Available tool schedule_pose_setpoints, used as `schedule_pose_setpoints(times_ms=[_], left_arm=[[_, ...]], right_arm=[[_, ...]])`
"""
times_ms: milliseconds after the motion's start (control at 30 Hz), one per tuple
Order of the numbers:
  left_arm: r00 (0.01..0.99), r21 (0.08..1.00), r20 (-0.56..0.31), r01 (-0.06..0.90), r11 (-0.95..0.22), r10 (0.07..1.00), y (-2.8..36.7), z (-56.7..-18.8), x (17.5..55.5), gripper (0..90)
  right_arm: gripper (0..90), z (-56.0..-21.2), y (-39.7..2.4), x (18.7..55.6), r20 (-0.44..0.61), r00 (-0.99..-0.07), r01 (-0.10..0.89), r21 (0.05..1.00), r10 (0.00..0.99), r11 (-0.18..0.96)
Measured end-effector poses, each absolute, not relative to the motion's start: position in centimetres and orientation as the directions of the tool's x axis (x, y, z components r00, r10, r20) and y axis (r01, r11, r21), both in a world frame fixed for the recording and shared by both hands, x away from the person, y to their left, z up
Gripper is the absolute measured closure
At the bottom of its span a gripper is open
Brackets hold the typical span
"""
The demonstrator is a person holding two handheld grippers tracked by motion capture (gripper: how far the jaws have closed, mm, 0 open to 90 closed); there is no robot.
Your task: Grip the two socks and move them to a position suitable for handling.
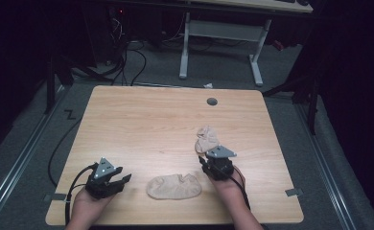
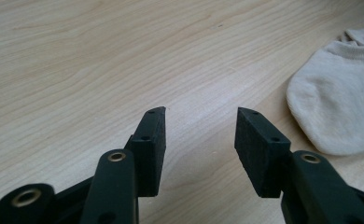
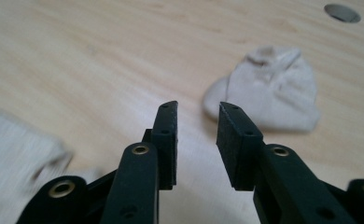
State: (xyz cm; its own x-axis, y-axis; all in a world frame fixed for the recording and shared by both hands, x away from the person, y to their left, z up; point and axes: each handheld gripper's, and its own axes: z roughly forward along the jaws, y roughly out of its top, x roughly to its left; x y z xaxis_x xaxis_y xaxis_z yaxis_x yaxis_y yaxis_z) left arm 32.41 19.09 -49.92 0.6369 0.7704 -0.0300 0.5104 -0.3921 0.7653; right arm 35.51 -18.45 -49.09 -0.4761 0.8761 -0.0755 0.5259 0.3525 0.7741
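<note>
Wide wooden table (image 1: 142, 120), bare but for two beige socks. Flat sock (image 1: 174, 187) lying near the front edge, between the two hands. Crumpled sock (image 1: 207, 139) bunched up farther back, just ahead of the right gripper (image 1: 213, 162). Left gripper (image 1: 119, 181) low over bare wood, well to the left of the flat sock, jaws apart, nothing between them. Right gripper likewise jaws parted, nothing held, aimed a touch left of the crumpled sock.

Biggest risk, probably: closing on the lump's edge and catching one thin layer, so slipping out on the lift. Next: coming down too steep and pinching wood instead of cloth, dragging the sock toward the cable hole (image 1: 212, 101). Smaller: left gripper snagging the flat sock's toe and rumpling it.
</note>
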Motion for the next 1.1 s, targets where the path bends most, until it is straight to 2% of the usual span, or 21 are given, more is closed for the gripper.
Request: schedule_pose_setpoints(times_ms=[200,400,567,667,733,1100], left_arm=[[0.636,0.776,-0.028,0.500,-0.384,0.771,19.3,-49.6,32.2,53.4],[0.648,0.774,-0.015,0.490,-0.401,0.762,19.0,-49.6,32.2,53.3],[0.655,0.769,-0.010,0.488,-0.412,0.756,18.8,-49.7,32.3,53.3],[0.657,0.767,-0.006,0.486,-0.418,0.754,18.6,-49.8,32.2,53.3],[0.659,0.767,-0.004,0.485,-0.421,0.752,18.5,-49.8,32.1,53.3],[0.661,0.758,-0.001,0.490,-0.431,0.750,18.3,-50.0,32.2,53.3]], right_arm=[[63.2,-48.5,-17.1,40.5,-0.120,-0.430,0.572,0.730,0.895,0.373],[63.1,-50.4,-17.2,43.1,-0.121,-0.396,0.648,0.665,0.910,0.371],[70.3,-50.9,-17.7,42.7,-0.134,-0.409,0.659,0.640,0.903,0.394],[82.6,-50.7,-17.9,42.2,-0.148,-0.417,0.645,0.647,0.897,0.406],[87.0,-50.7,-18.1,41.8,-0.146,-0.419,0.641,0.652,0.896,0.405],[87.9,-49.5,-19.5,38.4,-0.115,-0.427,0.576,0.730,0.897,0.368]])
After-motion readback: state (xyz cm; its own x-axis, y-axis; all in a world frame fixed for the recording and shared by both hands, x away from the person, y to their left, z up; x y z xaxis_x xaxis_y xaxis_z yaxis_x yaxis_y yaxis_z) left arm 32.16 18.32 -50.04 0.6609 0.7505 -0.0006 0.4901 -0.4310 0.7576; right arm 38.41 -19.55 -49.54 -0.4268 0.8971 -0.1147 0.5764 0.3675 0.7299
